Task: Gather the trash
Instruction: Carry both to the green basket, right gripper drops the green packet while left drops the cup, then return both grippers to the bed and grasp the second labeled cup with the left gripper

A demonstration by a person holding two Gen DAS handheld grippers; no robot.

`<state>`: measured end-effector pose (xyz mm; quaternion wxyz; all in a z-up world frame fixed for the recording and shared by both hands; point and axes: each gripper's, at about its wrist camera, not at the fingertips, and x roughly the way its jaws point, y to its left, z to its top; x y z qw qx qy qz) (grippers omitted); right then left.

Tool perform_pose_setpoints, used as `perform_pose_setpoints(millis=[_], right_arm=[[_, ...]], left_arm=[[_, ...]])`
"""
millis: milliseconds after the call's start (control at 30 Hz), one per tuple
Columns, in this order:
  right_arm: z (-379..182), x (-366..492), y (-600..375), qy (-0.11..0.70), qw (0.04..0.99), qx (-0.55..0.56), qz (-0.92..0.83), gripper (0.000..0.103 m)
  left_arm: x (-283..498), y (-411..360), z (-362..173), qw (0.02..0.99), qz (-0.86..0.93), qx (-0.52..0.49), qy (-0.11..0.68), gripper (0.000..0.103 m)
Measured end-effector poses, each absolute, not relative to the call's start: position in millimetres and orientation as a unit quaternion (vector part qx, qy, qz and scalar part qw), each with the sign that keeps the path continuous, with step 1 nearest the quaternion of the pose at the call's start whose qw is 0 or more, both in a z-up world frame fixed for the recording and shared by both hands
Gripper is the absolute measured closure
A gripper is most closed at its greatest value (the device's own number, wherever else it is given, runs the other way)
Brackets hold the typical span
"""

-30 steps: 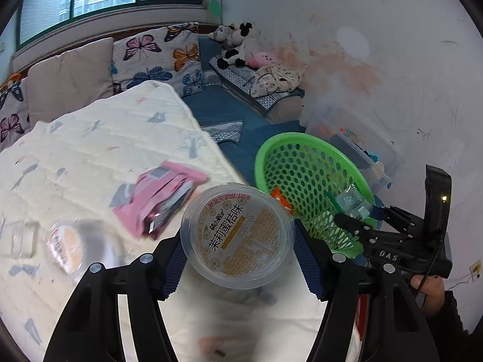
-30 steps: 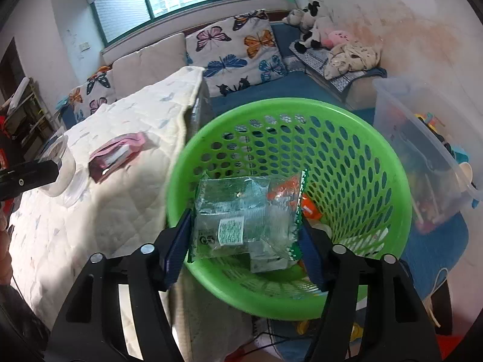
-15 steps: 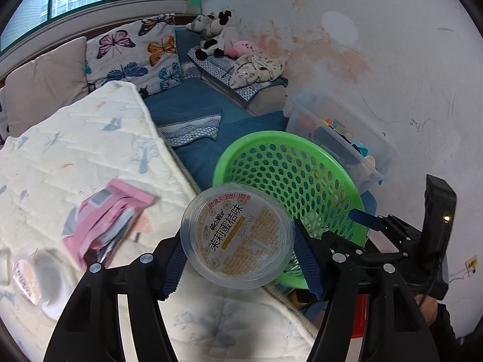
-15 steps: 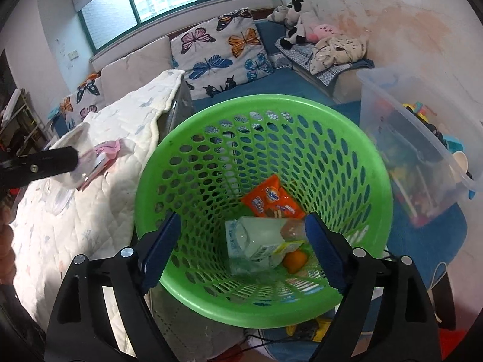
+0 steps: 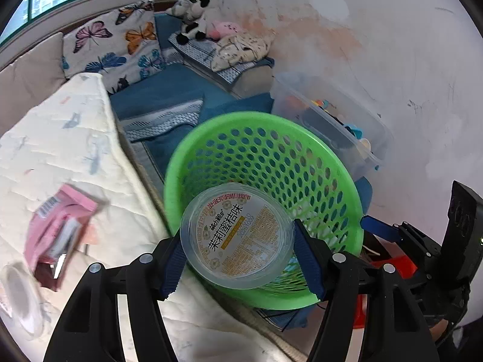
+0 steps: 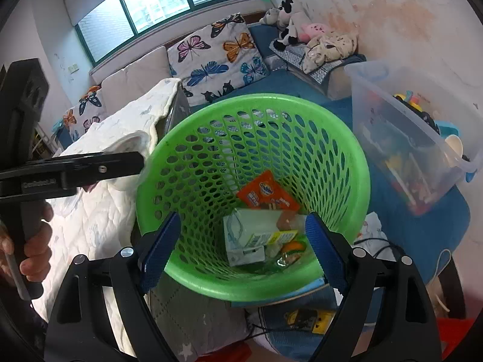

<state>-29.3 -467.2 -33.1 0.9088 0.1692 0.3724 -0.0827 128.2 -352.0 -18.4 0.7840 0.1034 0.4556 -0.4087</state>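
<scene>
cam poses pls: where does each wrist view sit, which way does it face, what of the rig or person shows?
Left wrist: on the left tool, tilted down over the quilted white mattress edge; it clamps a clear round plastic cup; right tool at right.
Right wrist: on the empty, open right tool, looking down into the basket; left tool and hand at left.
Shared: green perforated plastic basket, clear storage bin.

My left gripper (image 5: 237, 249) sits at lower centre of its frame, pads clamped. My right gripper (image 6: 241, 247), lower centre, stands wide open with its 2 pads apart.
</scene>
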Motion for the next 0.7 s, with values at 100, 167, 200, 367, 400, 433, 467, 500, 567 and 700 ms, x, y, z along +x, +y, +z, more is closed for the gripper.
perform_pose_setpoints(millis=[100, 167, 200, 367, 400, 433, 467, 500, 567, 700], right_arm=[[-34, -32, -466, 0.373, 0.908, 0.171, -0.082, 0.019], [-34, -33, -465, 0.373, 0.908, 0.171, -0.082, 0.019], [-34, -33, -464, 0.373, 0.908, 0.172, -0.081, 0.019], [-31, -34, -458, 0.372, 0.909, 0.169, -0.077, 0.019], [-30, -34, -456, 0.372, 0.910, 0.166, -0.076, 0.019], [-29, -34, -453, 0.371, 0.911, 0.164, -0.075, 0.019], [-28, -34, -450, 0.371, 0.911, 0.163, -0.072, 0.019], [-27, -34, -447, 0.371, 0.912, 0.162, -0.069, 0.019], [-25, -32, -441, 0.370, 0.913, 0.160, -0.063, 0.019], [-19, -28, -426, 0.366, 0.916, 0.155, -0.049, 0.018]], left_arm=[[126, -356, -23, 0.780, -0.411, 0.107, 0.459, 0.030], [124, -355, -22, 0.783, -0.413, 0.104, 0.453, 0.022], [123, -355, -20, 0.782, -0.418, 0.103, 0.450, 0.021], [118, -345, -14, 0.788, -0.417, 0.099, 0.442, 0.018], [118, -338, -12, 0.793, -0.411, 0.098, 0.438, 0.018], [118, -334, -10, 0.796, -0.408, 0.096, 0.437, 0.018], [119, -329, -9, 0.798, -0.404, 0.094, 0.437, 0.018], [120, -321, -8, 0.802, -0.398, 0.092, 0.435, 0.018], [122, -307, -5, 0.811, -0.386, 0.091, 0.430, 0.018], [125, -272, 0, 0.831, -0.351, 0.085, 0.424, 0.018]])
